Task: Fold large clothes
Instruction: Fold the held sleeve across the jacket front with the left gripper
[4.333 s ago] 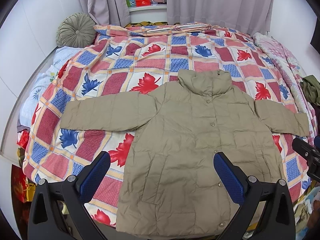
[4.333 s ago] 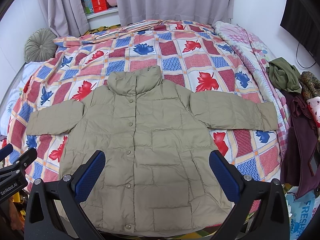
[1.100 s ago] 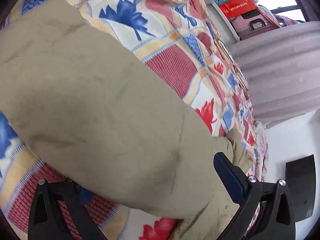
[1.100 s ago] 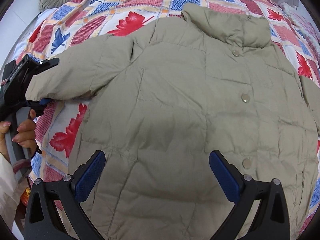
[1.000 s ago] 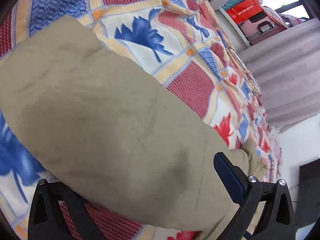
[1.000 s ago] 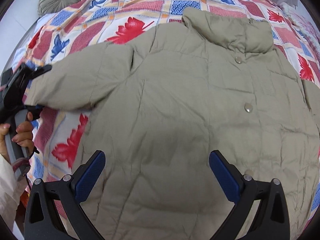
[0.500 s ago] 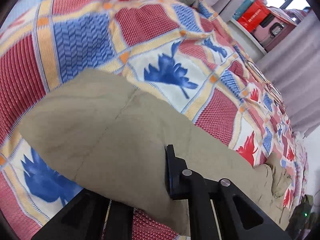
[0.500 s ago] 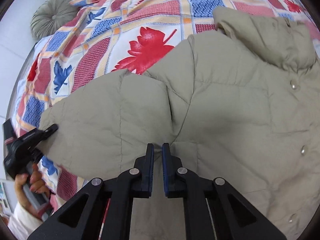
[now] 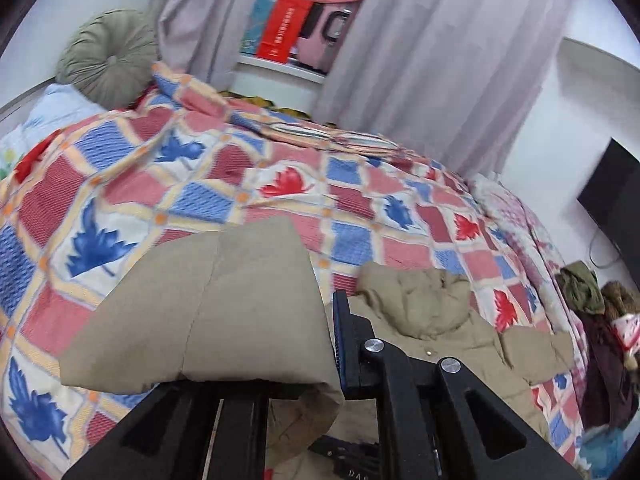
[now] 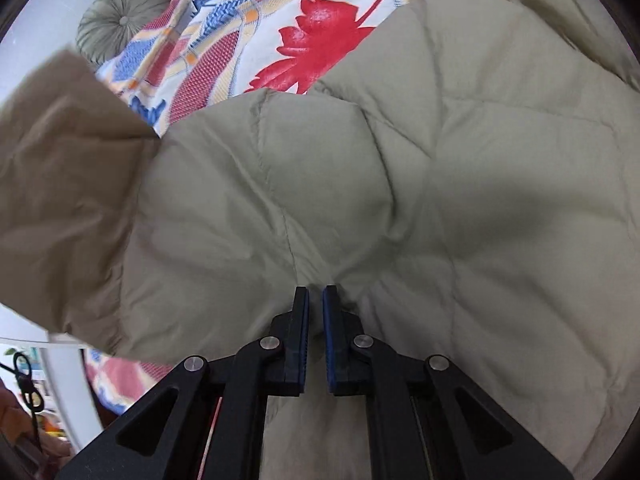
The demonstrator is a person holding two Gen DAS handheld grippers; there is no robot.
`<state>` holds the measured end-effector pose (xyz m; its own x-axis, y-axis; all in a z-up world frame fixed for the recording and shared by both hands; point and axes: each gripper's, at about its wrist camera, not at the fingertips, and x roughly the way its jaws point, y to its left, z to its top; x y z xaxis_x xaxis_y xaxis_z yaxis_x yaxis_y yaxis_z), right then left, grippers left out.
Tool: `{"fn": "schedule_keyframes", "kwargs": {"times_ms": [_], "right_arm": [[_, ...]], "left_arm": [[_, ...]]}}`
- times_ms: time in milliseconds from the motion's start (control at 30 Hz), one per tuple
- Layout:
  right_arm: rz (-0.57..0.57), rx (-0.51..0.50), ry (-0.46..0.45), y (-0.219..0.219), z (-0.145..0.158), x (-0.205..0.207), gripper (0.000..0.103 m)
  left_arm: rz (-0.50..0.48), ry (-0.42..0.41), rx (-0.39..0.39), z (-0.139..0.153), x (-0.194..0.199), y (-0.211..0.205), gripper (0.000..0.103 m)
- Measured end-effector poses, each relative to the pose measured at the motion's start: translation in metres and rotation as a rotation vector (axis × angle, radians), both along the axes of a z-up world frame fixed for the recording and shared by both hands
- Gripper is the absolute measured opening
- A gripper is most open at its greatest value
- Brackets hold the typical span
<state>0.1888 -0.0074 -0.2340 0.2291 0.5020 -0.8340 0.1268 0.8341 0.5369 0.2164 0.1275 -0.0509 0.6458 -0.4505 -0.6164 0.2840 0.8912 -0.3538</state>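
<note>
While the left gripper (image 9: 320,360) is pinching the end of the sleeve (image 9: 224,308) tight, with its jaws fully closed on the cloth, it is holding that sleeve up off the bedspread (image 9: 180,200). Near the person, the right gripper (image 10: 315,320) is closed too, with nothing between its pads, and its tips are pressing down on the jacket (image 10: 440,200) close to where the sleeve begins. The jacket is lying flat on the bed, collar at the far side. To do this well, the right gripper is probably best kept pressing there so the fold line does not slide, and the sleeve should be carried over slowly and laid flat across the chest. Far off, behind the curtains (image 9: 420,60), a red box (image 9: 284,26) is showing writing, but it is too blurry to read.
</note>
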Motion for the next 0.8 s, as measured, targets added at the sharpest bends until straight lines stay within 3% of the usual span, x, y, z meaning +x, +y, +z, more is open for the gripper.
{"fn": "schedule_keyframes", "kwargs": {"times_ms": [133, 233, 400, 533, 667, 733, 767, 800], "right_arm": [[-0.069, -0.018, -0.034, -0.050, 0.025, -0.034, 0.008], [-0.124, -0.085, -0.052, -0.099, 0.040, -0.063, 0.008], [-0.200, -0.221, -0.028, -0.165, 0.047, -0.103, 0.008], [-0.245, -0.240, 0.014, -0.191, 0.040, -0.124, 0.008], [-0.260, -0.239, 0.033, -0.206, 0.036, -0.131, 0.008], [-0.256, -0.247, 0.037, -0.208, 0.036, -0.130, 0.008], [-0.252, -0.257, 0.037, -0.208, 0.038, -0.130, 0.008], [-0.246, -0.263, 0.034, -0.209, 0.040, -0.132, 0.009]], "left_arm": [[-0.140, 0.027, 0.016, -0.014, -0.006, -0.084, 0.013], [-0.218, 0.081, 0.065, -0.047, -0.013, -0.140, 0.013], [-0.292, 0.153, 0.237, -0.116, -0.034, -0.208, 0.013], [-0.302, 0.238, 0.376, -0.160, -0.048, -0.221, 0.013], [-0.286, 0.283, 0.338, -0.160, -0.054, -0.204, 0.014], [-0.287, 0.287, 0.332, -0.153, -0.057, -0.197, 0.038], [-0.266, 0.268, 0.347, -0.147, -0.059, -0.192, 0.075], [-0.238, 0.223, 0.355, -0.139, -0.063, -0.186, 0.086]]}}
